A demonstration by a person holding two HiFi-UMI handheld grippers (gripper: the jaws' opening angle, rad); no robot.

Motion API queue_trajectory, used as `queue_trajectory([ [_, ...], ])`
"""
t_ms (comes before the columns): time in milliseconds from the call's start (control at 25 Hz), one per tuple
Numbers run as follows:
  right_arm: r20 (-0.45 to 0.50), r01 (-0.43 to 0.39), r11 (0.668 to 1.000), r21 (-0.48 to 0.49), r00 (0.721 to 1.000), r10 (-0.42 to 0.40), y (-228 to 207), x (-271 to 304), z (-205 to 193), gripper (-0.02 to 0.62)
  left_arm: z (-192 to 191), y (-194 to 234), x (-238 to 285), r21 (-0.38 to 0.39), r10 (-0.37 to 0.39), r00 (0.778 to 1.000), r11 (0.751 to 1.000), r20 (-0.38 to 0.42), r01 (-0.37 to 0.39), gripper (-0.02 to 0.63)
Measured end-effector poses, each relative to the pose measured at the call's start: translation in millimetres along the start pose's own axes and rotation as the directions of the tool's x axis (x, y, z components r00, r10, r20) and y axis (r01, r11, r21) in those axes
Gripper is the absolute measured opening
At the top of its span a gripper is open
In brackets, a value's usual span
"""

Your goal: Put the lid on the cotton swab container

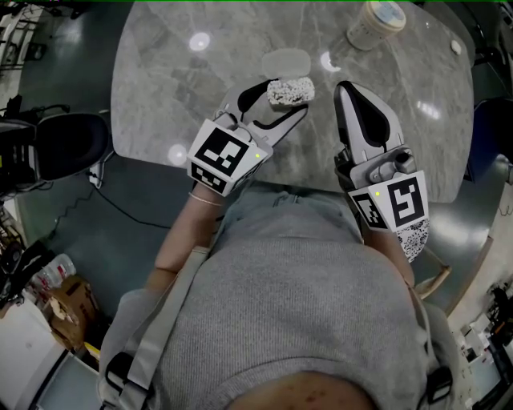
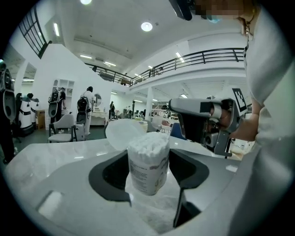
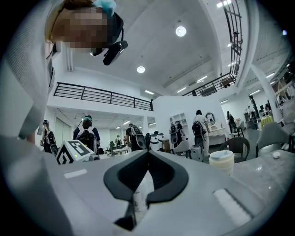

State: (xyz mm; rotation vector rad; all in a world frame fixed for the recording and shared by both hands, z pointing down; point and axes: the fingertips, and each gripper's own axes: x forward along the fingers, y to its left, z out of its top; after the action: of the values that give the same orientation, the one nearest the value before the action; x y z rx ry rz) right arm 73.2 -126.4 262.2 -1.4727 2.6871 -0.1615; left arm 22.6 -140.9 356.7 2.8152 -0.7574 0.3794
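The cotton swab container (image 1: 290, 90) is a small clear tub packed with white swabs, its top uncovered. My left gripper (image 1: 287, 99) is shut on it and holds it upright above the marble table (image 1: 160, 72). In the left gripper view the container (image 2: 148, 161) stands between the black pads. Its translucent round lid (image 1: 286, 61) lies flat on the table just beyond; the left gripper view shows the lid (image 2: 120, 132) behind the tub. My right gripper (image 1: 346, 86) hovers to the right, jaws shut with nothing in them, and its tips (image 3: 148, 153) meet.
A beige lidded cup (image 1: 375, 22) stands at the table's far right, also in the right gripper view as the cup (image 3: 221, 161). A small white disc (image 1: 456, 46) lies near the right edge. A black chair (image 1: 68, 144) stands left of the table.
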Motion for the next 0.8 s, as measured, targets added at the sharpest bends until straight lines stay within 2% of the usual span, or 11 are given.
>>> queue_trajectory([
  [480, 0.029, -0.021, 1.000, -0.020, 0.999, 0.022, 7, 0, 12, -0.002, 36, -13, -20, 0.017, -0.032, 0.999, 0.999, 0.017, 0.032, 0.268],
  [800, 0.036, -0.031, 0.999, -0.036, 0.999, 0.033, 4, 3, 20, 0.000, 54, -20, -25, 0.064, -0.050, 0.999, 0.997, 0.015, 0.049, 0.267],
])
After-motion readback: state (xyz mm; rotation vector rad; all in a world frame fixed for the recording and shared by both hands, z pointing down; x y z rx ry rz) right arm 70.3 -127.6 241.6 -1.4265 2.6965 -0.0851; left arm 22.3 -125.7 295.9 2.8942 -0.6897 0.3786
